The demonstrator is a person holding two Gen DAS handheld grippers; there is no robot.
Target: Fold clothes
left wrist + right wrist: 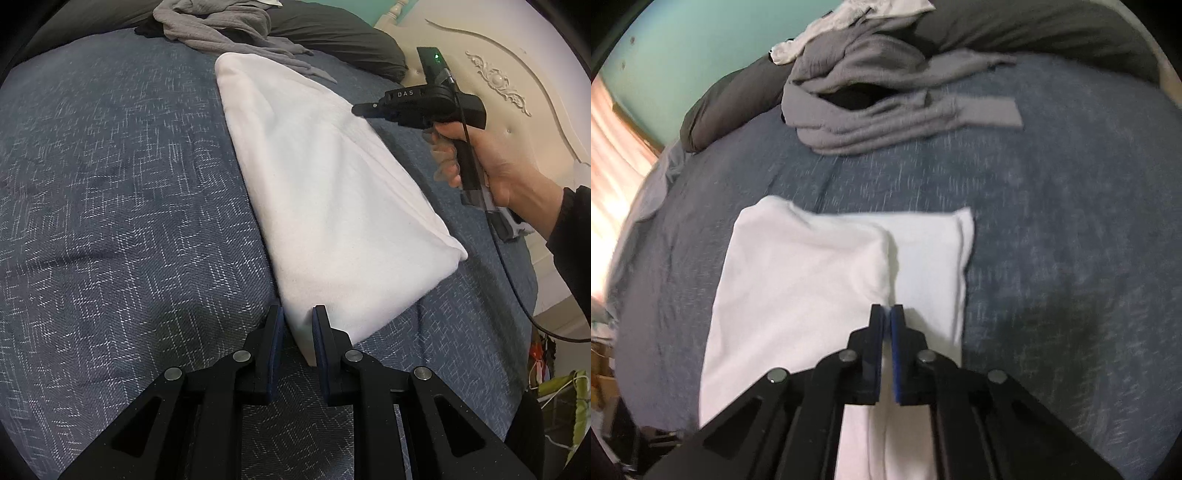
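Jaws first: my left gripper is pinching the near corner of the white folded cloth, and I can see the cloth squeezed between the blue pads. My right gripper is clenched tight with nothing in it. It hangs over the white cloth, and I cannot tell if the tips touch it.

I see the white cloth lying flat on the blue bed cover, folded into a long shape with soft, rounded edges. A top flap covers most of it, and a lower layer peeks out on one side.

I think it will feel light, soft and floppy, so it will droop if I lift only one corner. I would grab it at two corners on the same edge. It looks smooth, like a T-shirt. The bed cover looks rough and speckled. A messy grey garment waits at the far side of the bed.
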